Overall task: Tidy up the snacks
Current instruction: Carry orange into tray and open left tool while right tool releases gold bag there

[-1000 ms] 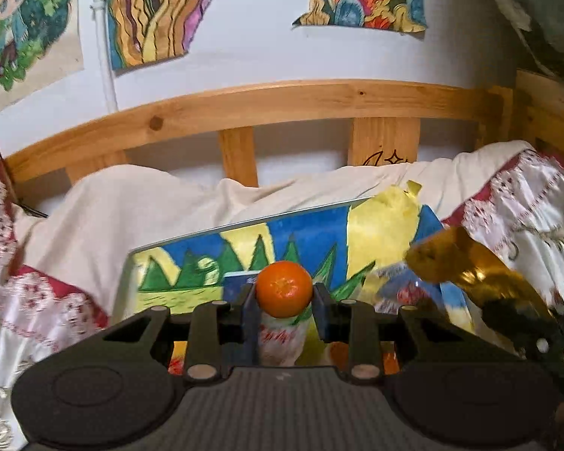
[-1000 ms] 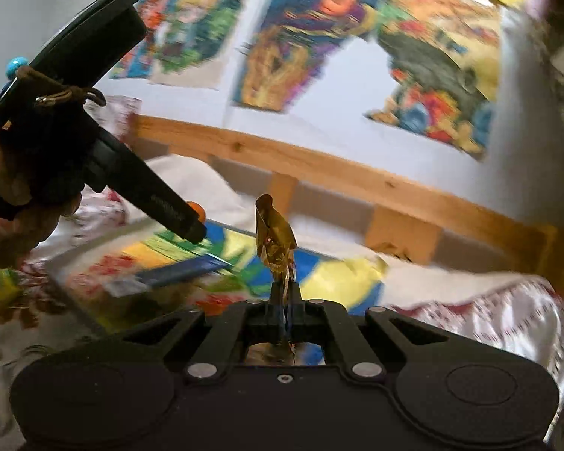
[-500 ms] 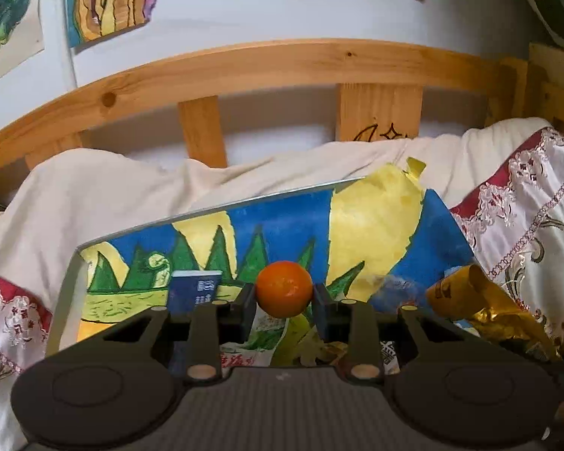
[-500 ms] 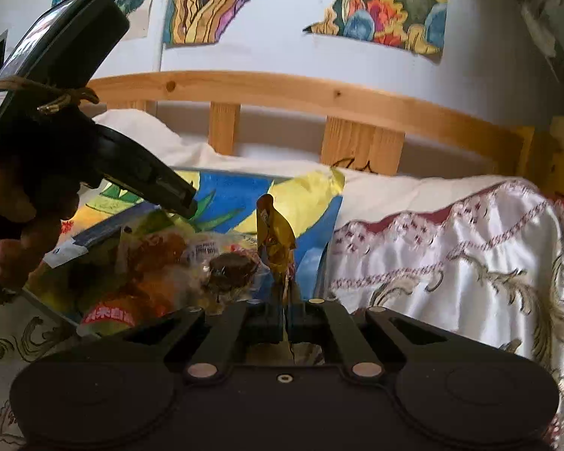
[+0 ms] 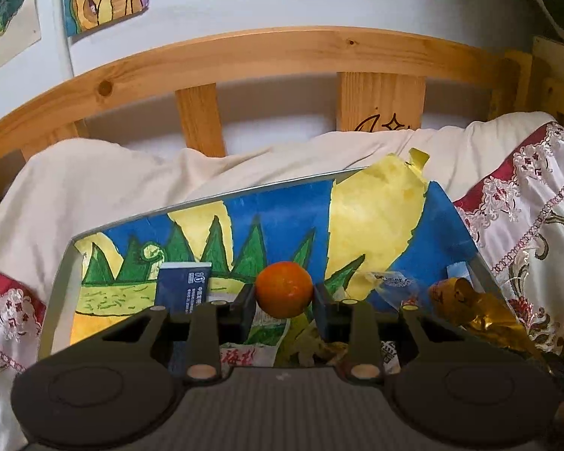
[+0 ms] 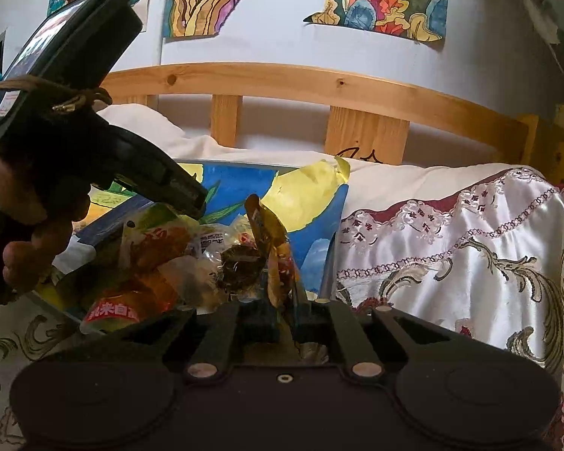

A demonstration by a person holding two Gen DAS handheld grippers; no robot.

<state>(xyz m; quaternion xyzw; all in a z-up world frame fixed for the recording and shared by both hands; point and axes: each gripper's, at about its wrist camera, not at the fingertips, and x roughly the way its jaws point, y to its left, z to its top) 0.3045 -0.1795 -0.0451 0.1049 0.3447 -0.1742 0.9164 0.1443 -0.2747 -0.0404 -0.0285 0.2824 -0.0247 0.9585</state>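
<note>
Your left gripper (image 5: 284, 297) has its 2 fingers clamped on a small orange fruit (image 5: 284, 288), one pad on each side of it, and it hangs above the painted tray (image 5: 447, 233). Under it, the tray's floor shows blue sky, green pointed trees and a big yellow patch. A dark blue box (image 5: 183, 287) lies on the left part of the tray, just left of your left finger. Printed snack packets (image 5: 244, 353) sit under and near the fingers, partly hidden by them. A clear packet (image 5: 391, 282) lies to the right, and beyond it, at the tray's right edge, the gold wrapper (image 5: 466, 308) shows.

Your right gripper (image 6: 284, 314) has its fingers pressed together on that gold wrapper (image 6: 267, 248), which stands up from between the pads, crumpled and twisted. It is held at the near right part of the tray (image 6: 329, 259), over a heap of snacks: a red and orange packet (image 6: 131, 300) at the near left, a clear packet with a dark round sweet (image 6: 240, 267) in the middle. The left gripper's black body (image 6: 94, 131) and your left hand (image 6: 30, 225) fill the left side of this view, above the tray's left half.

The tray rests on a white embroidered bedspread (image 6: 470, 248) with a dark red band, with cream bedding (image 5: 112, 180) on its far side and a wooden bed rail (image 5: 282, 56) beyond that. Colourful drawings (image 6: 379, 0) hang on the white wall above.
</note>
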